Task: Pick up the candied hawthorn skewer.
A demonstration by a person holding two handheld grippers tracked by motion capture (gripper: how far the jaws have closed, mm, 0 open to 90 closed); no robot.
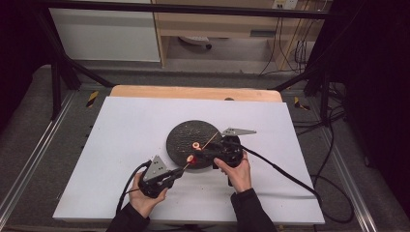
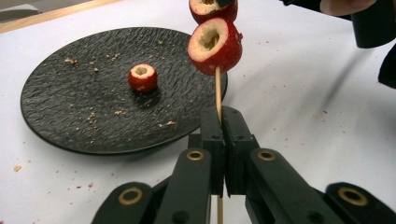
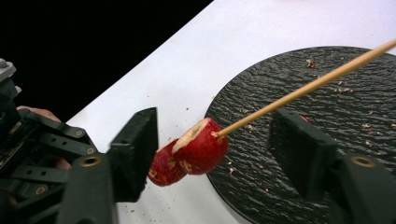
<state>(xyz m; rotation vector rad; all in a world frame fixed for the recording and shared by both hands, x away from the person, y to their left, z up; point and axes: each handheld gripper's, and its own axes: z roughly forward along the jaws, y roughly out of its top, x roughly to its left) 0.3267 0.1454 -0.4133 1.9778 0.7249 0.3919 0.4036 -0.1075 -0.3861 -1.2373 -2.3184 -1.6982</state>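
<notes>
Skewer [image 2: 218, 91]: thin wooden stick, pinched near its lower end by the left gripper [image 2: 223, 122], jaws pressed together on it.
Threaded fruit [image 2: 215, 45]: two red cored pieces, touching, held above the table [image 1: 125, 130] just beside the plate's rim.
Right gripper [image 3: 212, 154]: jaws spread either side of the threaded fruit (pads not touching it).
Plate [image 2: 60, 102]: black, textured, crumb-strewn.
Loose piece [image 2: 142, 77]: one red cored fruit, upright on the plate.

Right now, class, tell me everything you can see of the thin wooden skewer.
The thin wooden skewer is a pale, straight, slender stick, slanting above the black textured plate. Two cored red fruit pieces are threaded on it, touching each other. The left gripper is shut on its lower end. The right gripper has its jaws either side of the fruit, apart from it.
</notes>
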